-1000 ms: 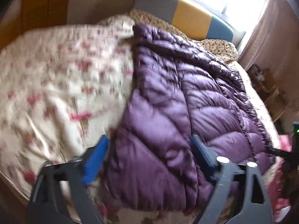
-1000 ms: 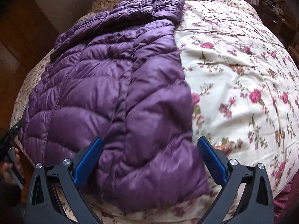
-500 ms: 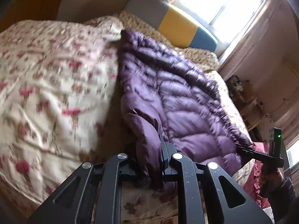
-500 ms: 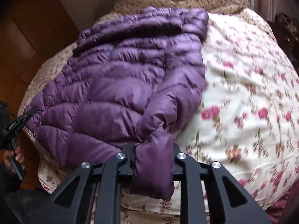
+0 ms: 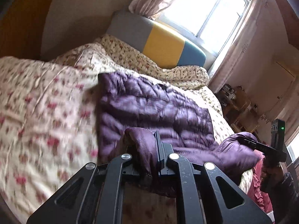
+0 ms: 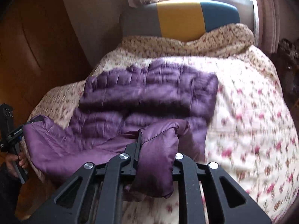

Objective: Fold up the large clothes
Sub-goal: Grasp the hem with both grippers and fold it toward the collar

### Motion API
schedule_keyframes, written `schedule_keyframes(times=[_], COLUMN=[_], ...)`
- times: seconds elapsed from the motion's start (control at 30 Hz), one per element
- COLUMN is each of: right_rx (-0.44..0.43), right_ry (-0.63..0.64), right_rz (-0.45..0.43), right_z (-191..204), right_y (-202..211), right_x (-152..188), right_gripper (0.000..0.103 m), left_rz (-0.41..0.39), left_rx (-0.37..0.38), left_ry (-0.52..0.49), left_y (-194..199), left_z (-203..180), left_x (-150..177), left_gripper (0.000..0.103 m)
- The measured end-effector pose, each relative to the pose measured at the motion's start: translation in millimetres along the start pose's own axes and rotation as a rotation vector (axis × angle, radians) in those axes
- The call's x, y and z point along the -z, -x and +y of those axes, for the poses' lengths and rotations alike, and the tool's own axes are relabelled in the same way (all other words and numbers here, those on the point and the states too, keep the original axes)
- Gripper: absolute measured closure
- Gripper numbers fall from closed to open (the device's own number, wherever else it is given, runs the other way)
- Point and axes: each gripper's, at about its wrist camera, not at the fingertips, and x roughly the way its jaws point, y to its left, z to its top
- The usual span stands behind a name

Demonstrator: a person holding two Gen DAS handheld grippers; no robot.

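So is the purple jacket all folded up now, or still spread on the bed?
Mostly spread. The purple jacket lies flat on the bed; only its near corners are pinched up by both grippers.

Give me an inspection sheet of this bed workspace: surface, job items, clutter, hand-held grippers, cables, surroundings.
Surface: bed with a floral quilt, rumpled near the headboard.
Job's things: purple puffer jacket spread on the quilt, its near edge lifted at two corners.
Clutter: nothing seen on the bed besides the jacket.
Grippers: left hand-held gripper shut on one jacket corner; right hand-held gripper shut on the other corner.
Cables: nothing seen.
Surroundings: grey, yellow and blue headboard under a bright window with curtains; wooden panelling beside the bed; crowded shelving on the window side, too blurred to list.
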Motion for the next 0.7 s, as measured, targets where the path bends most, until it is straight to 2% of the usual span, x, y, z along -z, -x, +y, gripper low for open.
schedule_keyframes(times=[0.17, 0.4, 0.57, 0.7], right_rx=[0.023, 0.071, 0.110, 0.140], right_ry=[-0.010, -0.025, -0.080, -0.102], right_rz=[-0.046, -0.063, -0.060, -0.020], right_z=[-8, -22, -42, -53], right_y=[-26, -87, -135, -178], right_x=[-52, -117, -147, -156], right_gripper=[0.090, 0.090, 0.090, 0.090], left_rz=[-0.018, 0.000, 0.018, 0.052], left_rx=[-0.018, -0.065, -0.117, -0.168], left_ry=[-0.012, 0.008, 0.047, 0.044], left_y=[-34, -104, -150, -183], left_z=[4, 22, 44, 57], left_x=[-49, -111, -140, -150], left_gripper=[0.095, 0.095, 0.095, 0.095])
